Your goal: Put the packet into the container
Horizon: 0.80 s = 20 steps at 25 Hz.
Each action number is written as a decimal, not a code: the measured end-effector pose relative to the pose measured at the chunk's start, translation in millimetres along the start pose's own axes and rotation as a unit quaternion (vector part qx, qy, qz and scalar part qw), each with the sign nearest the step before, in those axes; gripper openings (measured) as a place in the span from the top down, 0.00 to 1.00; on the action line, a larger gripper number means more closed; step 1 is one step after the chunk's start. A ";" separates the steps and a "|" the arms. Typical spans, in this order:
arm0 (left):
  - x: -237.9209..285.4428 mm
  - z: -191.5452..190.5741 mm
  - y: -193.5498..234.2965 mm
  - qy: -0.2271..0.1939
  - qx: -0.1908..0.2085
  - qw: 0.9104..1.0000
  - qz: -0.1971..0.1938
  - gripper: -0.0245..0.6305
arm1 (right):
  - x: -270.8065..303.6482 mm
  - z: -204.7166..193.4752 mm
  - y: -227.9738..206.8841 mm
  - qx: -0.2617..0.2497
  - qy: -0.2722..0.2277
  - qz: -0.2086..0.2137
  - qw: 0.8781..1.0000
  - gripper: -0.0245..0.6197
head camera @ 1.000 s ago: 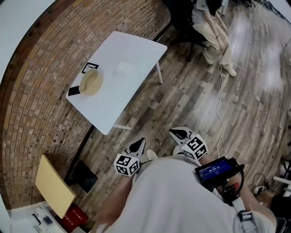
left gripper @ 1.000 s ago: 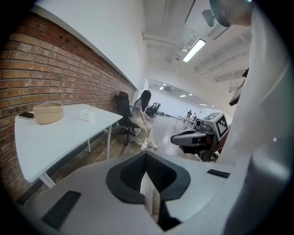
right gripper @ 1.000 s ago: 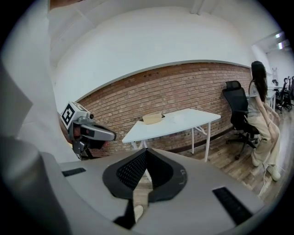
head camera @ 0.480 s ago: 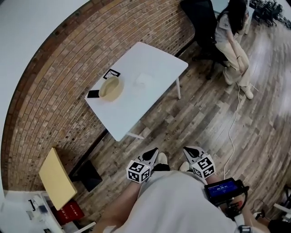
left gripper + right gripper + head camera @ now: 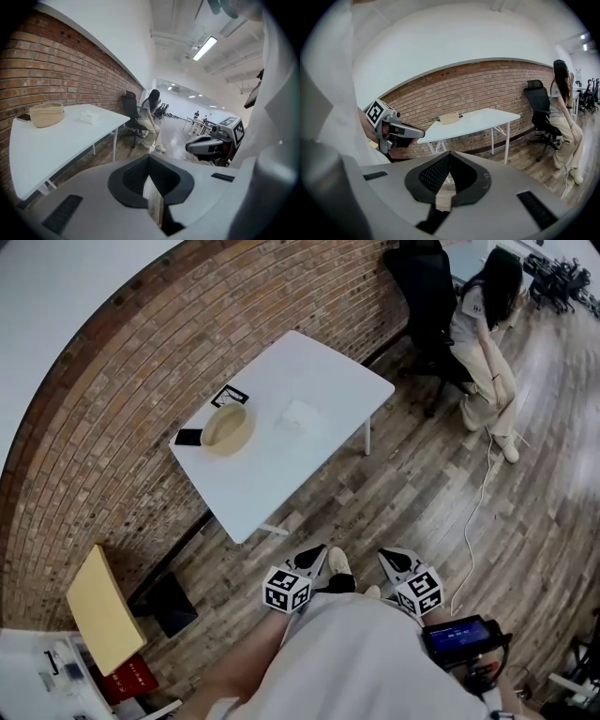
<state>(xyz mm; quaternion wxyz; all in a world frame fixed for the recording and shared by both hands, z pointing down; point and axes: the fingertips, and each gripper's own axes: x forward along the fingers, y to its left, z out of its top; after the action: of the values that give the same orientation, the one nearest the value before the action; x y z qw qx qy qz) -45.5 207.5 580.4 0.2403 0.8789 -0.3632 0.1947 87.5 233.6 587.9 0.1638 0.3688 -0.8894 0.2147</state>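
Observation:
A white table [image 5: 309,460] stands by the brick wall, well ahead of me. On it sit a round woven container [image 5: 228,427] and, to its right, a small white packet [image 5: 302,413], lying apart from it. My left gripper [image 5: 314,557] and right gripper [image 5: 392,559] hang low by my body, far short of the table, both shut and empty. The left gripper view shows the container [image 5: 47,114], the packet [image 5: 88,117] and the right gripper [image 5: 206,145] beside it. In the right gripper view the container [image 5: 449,117] rests on the distant table [image 5: 487,117].
A person [image 5: 487,334] sits on a black office chair [image 5: 427,287] beyond the table's right end. A cable [image 5: 478,502] trails over the wooden floor. A black phone-like slab [image 5: 188,437] and a marker card [image 5: 230,396] lie by the container. A yellow board [image 5: 98,610] leans at lower left.
The head view has swung, so the table now sits more to the right and centre than a second ago. Both grippers stay low by my body, shut and empty.

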 end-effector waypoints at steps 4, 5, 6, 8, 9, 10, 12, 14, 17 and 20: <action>20.5 13.5 13.4 0.004 0.019 1.000 -0.018 0.95 | 16.6 11.2 -15.6 0.001 0.009 -0.004 1.000 0.95; 23.4 16.7 19.5 0.004 0.022 1.000 -0.020 0.95 | 23.3 13.1 -20.4 -0.003 0.012 -0.006 1.000 0.95; 25.6 20.1 27.2 0.003 0.024 1.000 -0.020 0.95 | 30.7 16.8 -24.4 -0.007 0.013 -0.008 1.000 0.95; 28.7 26.5 44.9 -0.001 0.020 1.000 -0.014 0.95 | 45.6 30.2 -27.2 -0.015 0.015 -0.005 1.000 0.95; 29.7 29.1 53.3 -0.002 0.017 1.000 -0.011 0.95 | 52.2 37.4 -27.4 -0.018 0.016 -0.001 1.000 0.95; 30.8 31.5 60.2 -0.003 0.014 1.000 -0.009 0.95 | 58.0 42.7 -29.3 -0.022 0.018 0.000 1.000 0.95; 33.5 36.5 69.3 -0.006 0.010 1.000 -0.011 0.95 | 67.8 51.6 -37.3 -0.034 0.019 -0.002 0.999 0.95; 34.8 41.3 76.6 -0.010 0.009 1.000 -0.015 0.95 | 78.0 60.9 -43.0 -0.043 0.020 -0.002 0.999 0.95; 31.4 43.4 92.7 -0.013 0.006 1.000 -0.013 0.95 | 96.6 70.2 -43.0 -0.049 0.028 0.006 0.998 0.95; 26.0 41.9 107.6 -0.013 0.001 1.000 -0.008 0.95 | 113.4 79.9 -42.5 -0.057 0.030 0.010 0.998 0.95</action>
<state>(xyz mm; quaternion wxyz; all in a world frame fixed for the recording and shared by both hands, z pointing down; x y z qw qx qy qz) -100.1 103.0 590.2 0.2366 0.8844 -0.3590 0.1815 31.2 100.0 581.7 0.2088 0.3433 -0.8985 0.1766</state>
